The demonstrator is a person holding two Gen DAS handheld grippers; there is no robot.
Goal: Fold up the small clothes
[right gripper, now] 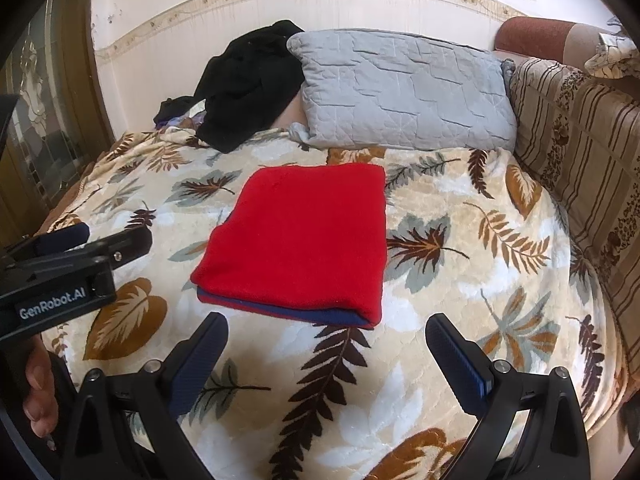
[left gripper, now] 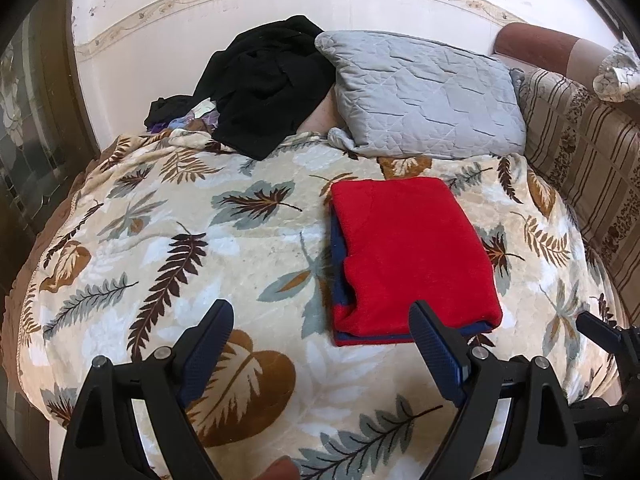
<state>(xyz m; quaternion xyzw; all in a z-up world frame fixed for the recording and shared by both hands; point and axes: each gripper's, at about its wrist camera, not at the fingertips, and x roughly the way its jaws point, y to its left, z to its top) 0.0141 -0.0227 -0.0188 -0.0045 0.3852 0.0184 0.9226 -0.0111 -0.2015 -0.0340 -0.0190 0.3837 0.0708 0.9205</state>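
a: where's the garment?
b: the folded red garment [left gripper: 412, 256] lies flat on the leaf-print blanket [left gripper: 168, 240] covering the bed, toward the middle, a bit nearer the right edge. a blue layer shows along its near and left edges, under the red.
a: and the tools?
b: left tool [left gripper: 320, 344] is spread wide, holding nothing, hovering over the near part of the bed; its right finger overlaps the garment's near edge in the left wrist view, though contact can't be judged. right tool [right gripper: 326, 356] is also wide apart and empty, just short of the garment's near edge.
a: anything else on the bed?
b: a grey quilted pillow [right gripper: 404, 92] at the far edge by the wall, a heap of black clothing [right gripper: 248, 84] beside it toward the far left corner, and a striped cushion [right gripper: 580, 152] along the right edge.
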